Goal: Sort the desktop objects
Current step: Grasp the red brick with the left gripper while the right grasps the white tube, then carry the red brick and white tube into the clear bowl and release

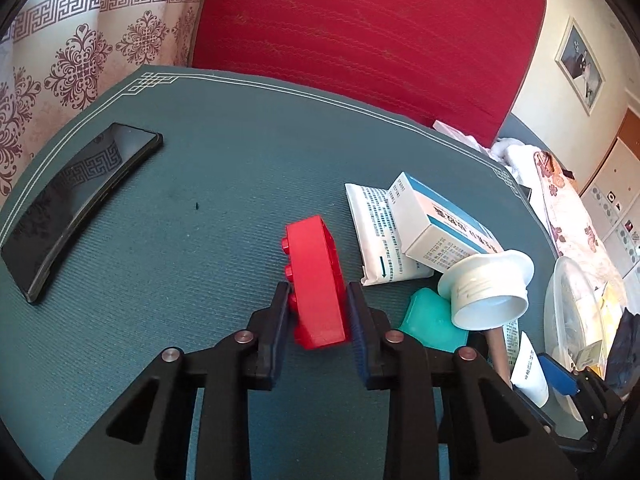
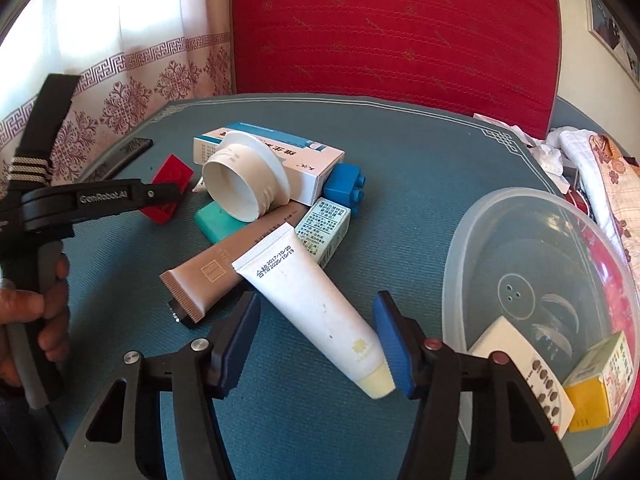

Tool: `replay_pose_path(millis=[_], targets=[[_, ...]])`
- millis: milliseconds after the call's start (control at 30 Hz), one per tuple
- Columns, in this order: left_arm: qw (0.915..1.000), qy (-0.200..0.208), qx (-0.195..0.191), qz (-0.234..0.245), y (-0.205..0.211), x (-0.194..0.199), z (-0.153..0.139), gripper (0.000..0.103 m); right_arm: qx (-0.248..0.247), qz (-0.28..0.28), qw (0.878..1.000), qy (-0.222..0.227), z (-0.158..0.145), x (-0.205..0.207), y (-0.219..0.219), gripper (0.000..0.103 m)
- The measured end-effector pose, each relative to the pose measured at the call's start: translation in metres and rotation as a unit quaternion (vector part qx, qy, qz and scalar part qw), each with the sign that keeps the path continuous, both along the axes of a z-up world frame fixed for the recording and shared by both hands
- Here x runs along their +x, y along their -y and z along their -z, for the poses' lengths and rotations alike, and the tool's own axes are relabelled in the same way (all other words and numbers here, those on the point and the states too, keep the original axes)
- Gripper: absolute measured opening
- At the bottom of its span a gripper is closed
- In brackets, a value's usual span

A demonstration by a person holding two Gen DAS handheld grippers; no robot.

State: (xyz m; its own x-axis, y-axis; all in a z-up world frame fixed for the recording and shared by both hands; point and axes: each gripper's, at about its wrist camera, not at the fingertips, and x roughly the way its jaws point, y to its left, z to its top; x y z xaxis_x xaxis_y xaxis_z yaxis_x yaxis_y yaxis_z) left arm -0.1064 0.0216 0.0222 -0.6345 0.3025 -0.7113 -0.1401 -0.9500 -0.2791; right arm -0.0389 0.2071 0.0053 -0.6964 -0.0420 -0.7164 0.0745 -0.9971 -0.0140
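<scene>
1. Left claw [image 1: 318, 312] is clamped on the red building block [image 1: 316, 280], pads pressed to both sides. The block stands on edge on the desk [image 1: 224, 184], studs facing left, just left of the clutter pile.
2. Right claw [image 2: 316, 340] stands partly open around the white tube [image 2: 316, 300]. The tube lies diagonally between the pads; the right pad is at its cap end, the left pad is clear of it. No grip.
3. White tube carries printed dates "2017/10/20" and "2020/10/19".
4. Clear plastic bowl [image 2: 472, 240] sits right of the tube. Inside: a white box with dark dots [image 2: 528, 368] and a yellow and white box [image 2: 596, 384].
5. Pile behind the tube: a brown tube [image 2: 224, 264], a teal block [image 2: 216, 220], a white cup on its side [image 2: 248, 184], a blue and white carton [image 2: 316, 164] with Chinese print, a blue building block [image 2: 344, 188], and a small printed box [image 2: 324, 232].
6. The left tool's arm reads "GenRobot.AI"; a hand [image 2: 44, 308] holds its handle.
7. Black phone [image 1: 76, 208] lies far left on the desk, well apart.
</scene>
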Motion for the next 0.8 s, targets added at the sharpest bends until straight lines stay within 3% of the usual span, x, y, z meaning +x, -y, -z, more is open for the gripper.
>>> replay_pose_path(millis=[67,267,800], targets=[[1.0,0.0,-0.001,0.001,0.0,-0.002,0.001,0.03,0.01,0.004,1.0,0.005,0.002,-0.002,0.0,0.056],[1.0,-0.002,0.002,0.005,0.001,-0.002,0.001,0.026,0.016,0.011,1.0,0.025,0.007,0.0,-0.001,0.028],[0.999,-0.037,0.025,-0.004,0.007,0.019,-0.017,0.025,-0.079,0.036,0.996,0.006,-0.017,0.031,-0.01,0.026]])
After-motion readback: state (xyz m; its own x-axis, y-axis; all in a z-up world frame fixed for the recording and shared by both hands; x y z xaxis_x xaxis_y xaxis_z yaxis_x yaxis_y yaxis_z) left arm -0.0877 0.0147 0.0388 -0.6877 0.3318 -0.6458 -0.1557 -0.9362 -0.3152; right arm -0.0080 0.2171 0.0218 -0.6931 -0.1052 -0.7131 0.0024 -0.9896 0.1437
